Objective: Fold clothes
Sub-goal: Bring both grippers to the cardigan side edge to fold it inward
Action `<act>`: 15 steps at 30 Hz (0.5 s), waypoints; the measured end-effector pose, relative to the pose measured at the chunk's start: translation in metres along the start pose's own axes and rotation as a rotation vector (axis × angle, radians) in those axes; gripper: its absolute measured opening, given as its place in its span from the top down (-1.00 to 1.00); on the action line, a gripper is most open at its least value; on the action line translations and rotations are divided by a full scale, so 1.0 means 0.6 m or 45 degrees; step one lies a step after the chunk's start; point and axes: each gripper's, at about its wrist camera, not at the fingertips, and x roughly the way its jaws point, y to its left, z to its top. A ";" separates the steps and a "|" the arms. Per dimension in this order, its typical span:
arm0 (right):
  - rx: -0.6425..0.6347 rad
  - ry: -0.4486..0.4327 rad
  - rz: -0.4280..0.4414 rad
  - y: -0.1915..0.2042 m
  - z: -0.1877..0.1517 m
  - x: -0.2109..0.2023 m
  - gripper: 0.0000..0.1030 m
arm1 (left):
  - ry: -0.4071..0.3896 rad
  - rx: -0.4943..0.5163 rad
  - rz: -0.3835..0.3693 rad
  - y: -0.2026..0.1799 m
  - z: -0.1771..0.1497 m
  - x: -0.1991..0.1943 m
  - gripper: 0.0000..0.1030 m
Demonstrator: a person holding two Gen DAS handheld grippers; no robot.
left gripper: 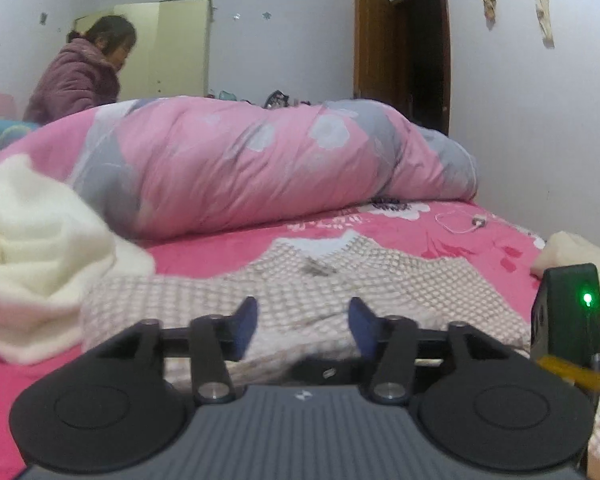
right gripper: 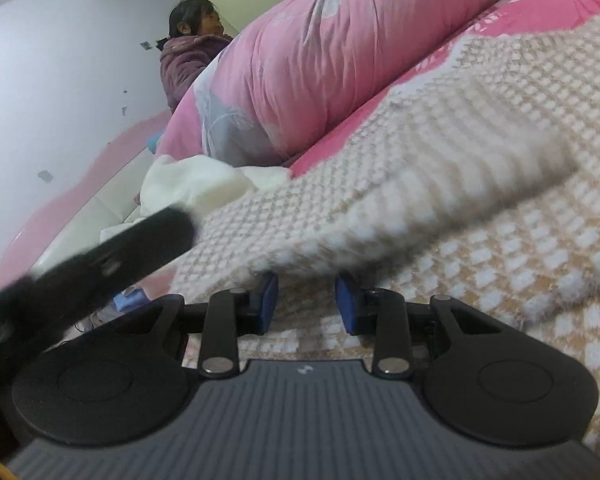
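Sweater (left gripper: 300, 280): a checked knit in beige and white, spread flat on the pink bed sheet (left gripper: 220, 252), its V-neck turned away from the left wrist camera and toward the rolled quilt (left gripper: 260, 160). The body runs from the neck back to the grippers, while the sleeves spread crosswise to left and right. This crosswise line is the long axis on which the next fold turns.

Left gripper (left gripper: 303, 322): jaws released, standing apart with nothing pressed between the blue pads; the knit lies below and just ahead of them. It points slightly downward along the sweater's midline, toward the neck.

Right gripper (right gripper: 306, 300): jaws partly closed, a gap showing between the pads. A doubled flap of the knit (right gripper: 380, 216) overhangs the fingertips and hides them, so whether the pads pinch cloth cannot be told. The view is rolled, and the sweater fills its right half. The blurred dark bar at lower left is probably part of the left gripper, but too smeared to confirm.

Judgement: the right gripper is the nearer to a fold edge, being right at the lifted flap; the left stands free over the near hem. A sleeve or side appears already turned inward, and the remaining fold probably wants the free left jaws to take the near edge.

Surroundings: a white fleece garment (left gripper: 40, 260) lies beside the sweater at left; a person (left gripper: 80, 76) in a purple coat stands beyond the quilt.
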 end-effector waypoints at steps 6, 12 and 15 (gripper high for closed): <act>0.051 -0.012 0.042 -0.012 0.003 -0.006 0.41 | 0.106 -0.044 0.156 0.098 -0.024 -0.016 -0.15; 0.274 -0.068 0.190 -0.046 0.001 -0.023 0.31 | 0.344 -0.209 0.239 0.173 -0.076 0.015 -0.15; 0.433 -0.127 0.253 -0.063 -0.003 -0.038 0.18 | 0.321 -0.315 0.201 0.197 -0.085 0.019 -0.15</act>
